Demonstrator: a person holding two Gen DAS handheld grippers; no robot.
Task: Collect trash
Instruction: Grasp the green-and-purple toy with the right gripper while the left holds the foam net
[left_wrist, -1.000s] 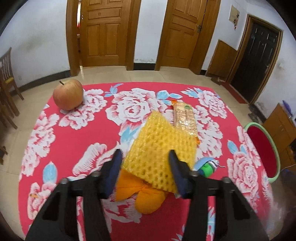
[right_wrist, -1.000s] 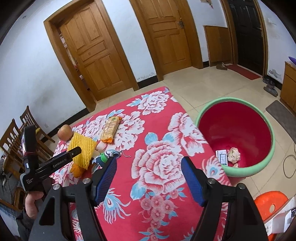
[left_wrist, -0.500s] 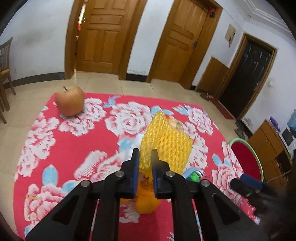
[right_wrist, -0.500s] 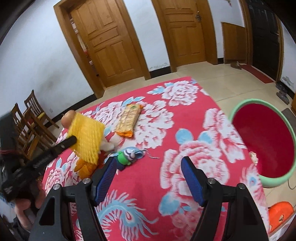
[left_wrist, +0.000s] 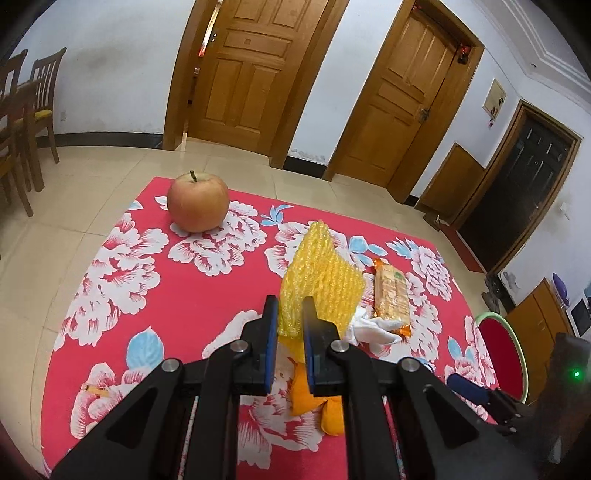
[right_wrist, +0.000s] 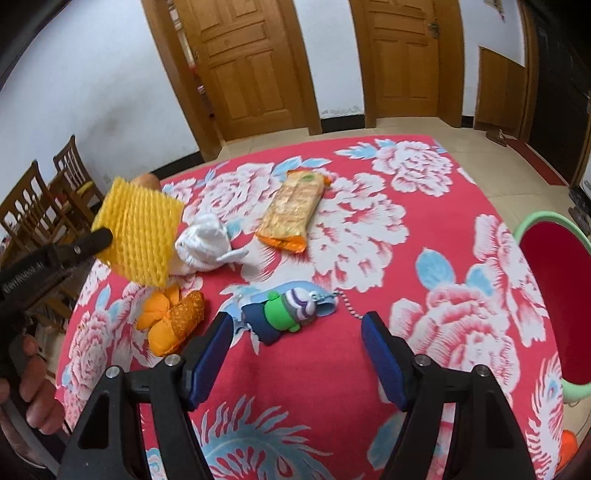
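L gripper (left_wrist: 289, 317) had its jaws clamped on the lower edge of a yellow foam net (left_wrist: 320, 280), w/ the net standing up past the jaw tips & lifted clear of the desk (left_wrist: 177, 295). From the R wrist view the L gripper (right_wrist: 98, 238) reached in from the left side, held level above the desk edge, the person's hand (right_wrist: 31, 373) wrapped round its handle low at the frame's left. Net (right_wrist: 138, 230) hung tilted off the jaw tip.

R gripper (right_wrist: 297, 332) hovered over the desk, jaws spread wide & holding nothing. Just ahead of them, btwn the jaw tips, lay a small doll keychain (right_wrist: 291, 310). Ahead-left of the R jaws: orange pouch (right_wrist: 171, 319) & white crumpled cloth (right_wrist: 207, 243). Farther ahead, a snack packet (right_wrist: 293, 212). Off to the right of the R jaws, past the desk edge, sat a red bin w/ green rim (right_wrist: 554, 302). Apple (left_wrist: 197, 203) sat far ahead-left of the L jaws.
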